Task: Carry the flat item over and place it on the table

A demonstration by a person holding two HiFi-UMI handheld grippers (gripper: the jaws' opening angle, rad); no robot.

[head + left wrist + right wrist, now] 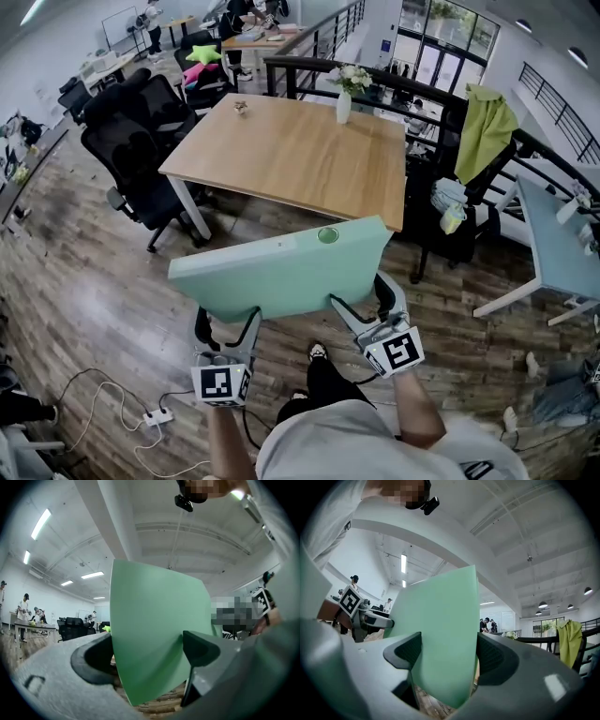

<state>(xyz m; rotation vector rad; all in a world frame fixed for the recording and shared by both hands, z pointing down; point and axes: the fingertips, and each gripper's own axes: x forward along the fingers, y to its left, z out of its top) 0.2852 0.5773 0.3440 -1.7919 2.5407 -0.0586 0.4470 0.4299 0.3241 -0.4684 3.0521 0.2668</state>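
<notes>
A flat pale-green board with a round hole near its far edge is held level above the wooden floor, a short way in front of the wooden table. My left gripper is shut on its near edge at the left, and my right gripper is shut on the near edge at the right. In the left gripper view the board stands pinched between the jaws of that gripper. The right gripper view shows the same board clamped in the right gripper.
On the table stand a white vase of flowers at the far side and a small object at the far left. Black office chairs crowd the table's left. A chair draped with green cloth and a pale blue table are right. A power strip lies on the floor.
</notes>
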